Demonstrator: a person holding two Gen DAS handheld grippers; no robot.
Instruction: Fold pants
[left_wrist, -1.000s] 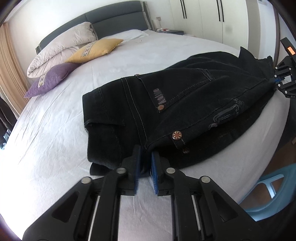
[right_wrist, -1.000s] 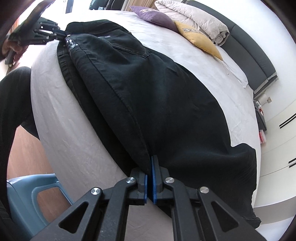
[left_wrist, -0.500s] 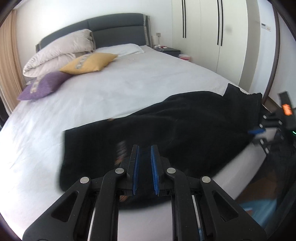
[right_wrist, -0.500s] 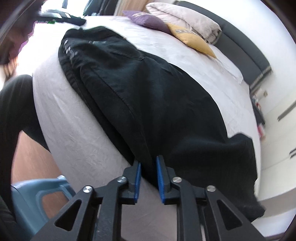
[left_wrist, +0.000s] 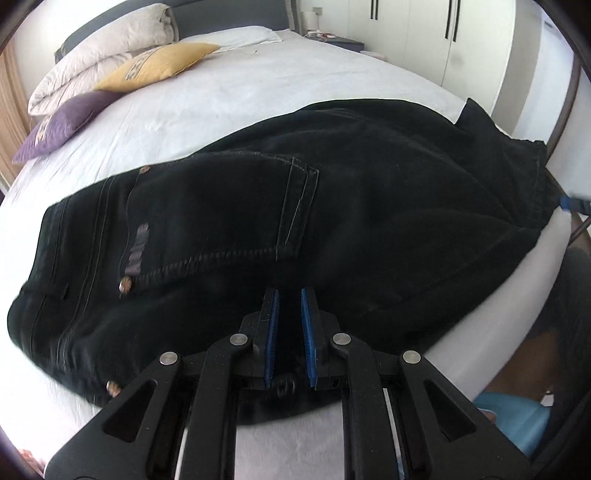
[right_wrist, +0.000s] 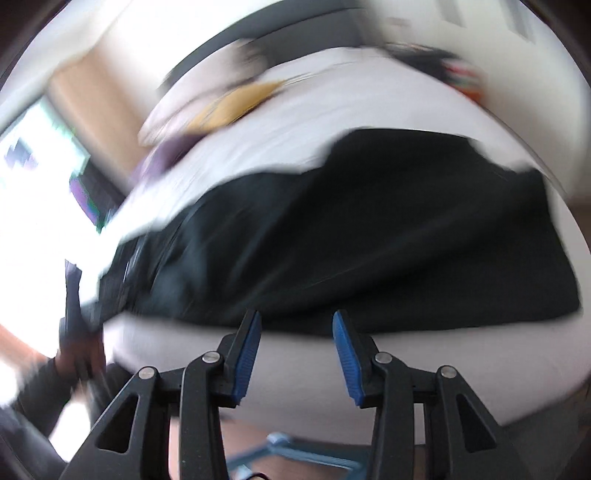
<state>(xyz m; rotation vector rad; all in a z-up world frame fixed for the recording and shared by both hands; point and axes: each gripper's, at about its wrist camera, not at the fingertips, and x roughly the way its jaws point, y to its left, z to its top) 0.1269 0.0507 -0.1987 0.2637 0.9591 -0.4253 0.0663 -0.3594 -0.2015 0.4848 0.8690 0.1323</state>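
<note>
A: Left hand-held gripper sat low over the near edge of the black pants, blue pads parted by a narrow gap. Dark cloth showed behind that gap, but I could not tell whether any was pinched or the pads only hovered above it.

B: And the right hand-held gripper?

A: Released, jaws spread wide, nothing between them. It stood off the bed's near edge, just short of the pants. That view was badly smeared, so finer detail was lost.

B: Where did the pants lie?

A: Flat across the white bed, along its near edge. Waistband and back pocket to the left in the left wrist view, legs running off to the right, doubled leg on leg by the look of it. Yellow pillow and purple pillow well apart, up by the headboard.

B: Step in hand?

A: My judgement: lengthwise fold done, crosswise fold not begun. Between grasps.

B: Next move?

A: Likely each gripper must take a fresh hold through both layers at one end, then carry it over toward the other, hems kept level so the layers don't skew.
</note>
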